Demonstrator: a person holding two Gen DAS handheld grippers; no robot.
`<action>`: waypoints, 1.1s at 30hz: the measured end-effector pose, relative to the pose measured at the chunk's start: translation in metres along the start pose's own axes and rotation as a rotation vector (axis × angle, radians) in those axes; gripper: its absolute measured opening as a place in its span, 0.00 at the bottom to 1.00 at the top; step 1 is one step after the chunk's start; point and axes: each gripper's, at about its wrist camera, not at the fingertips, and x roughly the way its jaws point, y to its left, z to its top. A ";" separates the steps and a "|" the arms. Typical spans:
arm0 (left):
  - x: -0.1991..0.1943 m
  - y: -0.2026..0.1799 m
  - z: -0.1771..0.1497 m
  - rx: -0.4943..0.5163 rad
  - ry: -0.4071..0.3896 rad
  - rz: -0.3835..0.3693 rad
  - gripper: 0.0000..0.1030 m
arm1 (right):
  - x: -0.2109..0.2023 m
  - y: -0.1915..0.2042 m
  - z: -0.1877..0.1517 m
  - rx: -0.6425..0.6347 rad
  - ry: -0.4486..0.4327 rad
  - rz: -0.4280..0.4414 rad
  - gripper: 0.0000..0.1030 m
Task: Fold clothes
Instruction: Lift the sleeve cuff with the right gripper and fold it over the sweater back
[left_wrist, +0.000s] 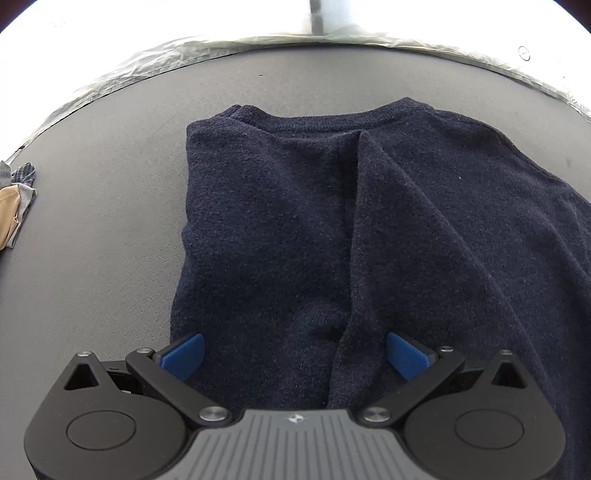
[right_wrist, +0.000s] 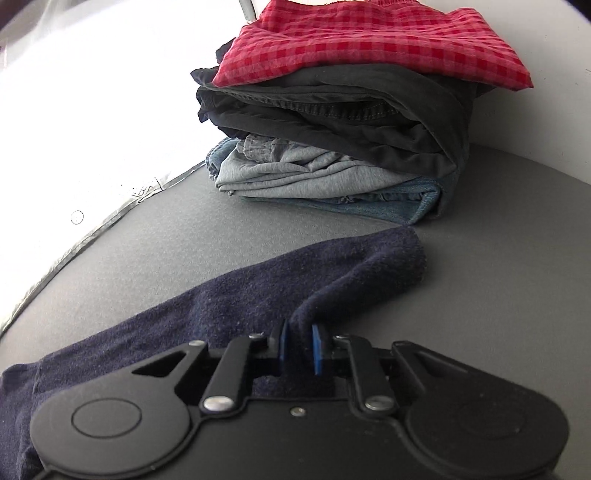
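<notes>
Right tongs (right_wrist: 300, 345) pinch navy sweater (left_wrist: 369, 229) sleeve (right_wrist: 280, 284) | left tongs (left_wrist: 295, 354) wide, straddling hem

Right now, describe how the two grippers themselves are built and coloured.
Both match: the left gripper and right gripper have matte black bodies, round side housings, black linkage arms with silver pivot screws, and ribbed blue pads. The left gripper's grey centre plate is ribbed, with a small emblem. No cables or hands show.
</notes>
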 end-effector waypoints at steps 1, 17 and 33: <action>0.000 0.001 0.000 -0.001 0.004 -0.006 1.00 | -0.002 0.002 0.001 0.017 -0.004 0.033 0.12; 0.011 0.014 -0.003 -0.014 -0.003 -0.075 1.00 | -0.002 0.151 -0.029 -0.017 0.218 0.599 0.08; 0.018 0.017 -0.003 -0.004 -0.011 -0.088 1.00 | 0.006 0.235 -0.112 -0.183 0.619 0.732 0.09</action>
